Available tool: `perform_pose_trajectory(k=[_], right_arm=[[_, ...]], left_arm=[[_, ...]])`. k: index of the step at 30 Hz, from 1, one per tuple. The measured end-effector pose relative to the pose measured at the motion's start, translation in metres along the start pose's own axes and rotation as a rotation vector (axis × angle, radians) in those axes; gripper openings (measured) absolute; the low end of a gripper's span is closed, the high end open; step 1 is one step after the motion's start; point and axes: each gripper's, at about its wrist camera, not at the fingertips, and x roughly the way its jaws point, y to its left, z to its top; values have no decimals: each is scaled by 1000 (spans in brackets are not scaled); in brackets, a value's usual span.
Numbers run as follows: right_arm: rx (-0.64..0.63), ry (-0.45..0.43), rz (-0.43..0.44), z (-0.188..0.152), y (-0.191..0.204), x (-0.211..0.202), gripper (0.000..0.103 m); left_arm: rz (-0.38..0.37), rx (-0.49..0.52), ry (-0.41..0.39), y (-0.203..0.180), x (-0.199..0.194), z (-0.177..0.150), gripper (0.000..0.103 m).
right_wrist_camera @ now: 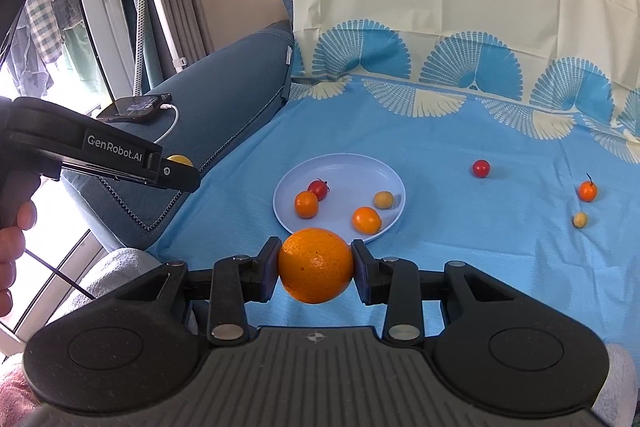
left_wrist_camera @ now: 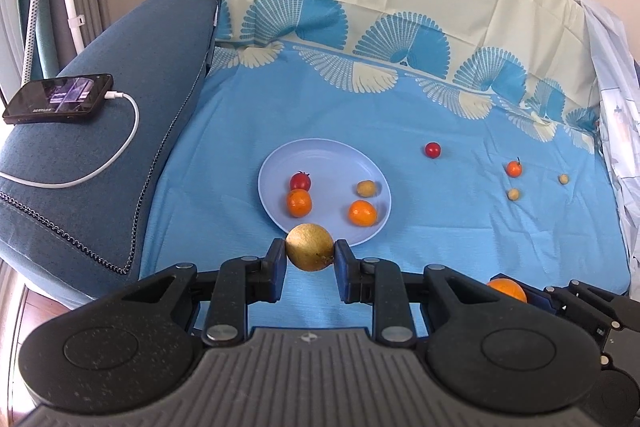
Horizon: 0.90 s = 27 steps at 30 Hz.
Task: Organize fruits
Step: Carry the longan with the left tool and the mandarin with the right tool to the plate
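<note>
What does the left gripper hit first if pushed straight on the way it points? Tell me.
Probably the near rim of the plate: the left gripper, shut on the yellow-brown fruit, points down at it. Depth is uncertain.

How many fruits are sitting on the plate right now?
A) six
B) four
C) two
B: the plate holds one red fruit, two small orange fruits and one small yellowish fruit; the others lie on the cloth or sit in the claws.

Bright daylight from window [right_wrist_camera: 36,7] at left; soft shadows, sharp focus, strong fisheye bending and dark corners at edges.
</note>
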Motion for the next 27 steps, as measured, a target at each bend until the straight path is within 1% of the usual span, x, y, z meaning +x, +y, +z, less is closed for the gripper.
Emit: perform_pose_trajectory(k=[16,27], right_arm=[[28,26,-14,2,-11,15,39],[56,35,-49,16,-31,41,39]], left_arm=[[-9,-4,31,-2,24,8,28],[-16,-9,53,-6,54,31,28]])
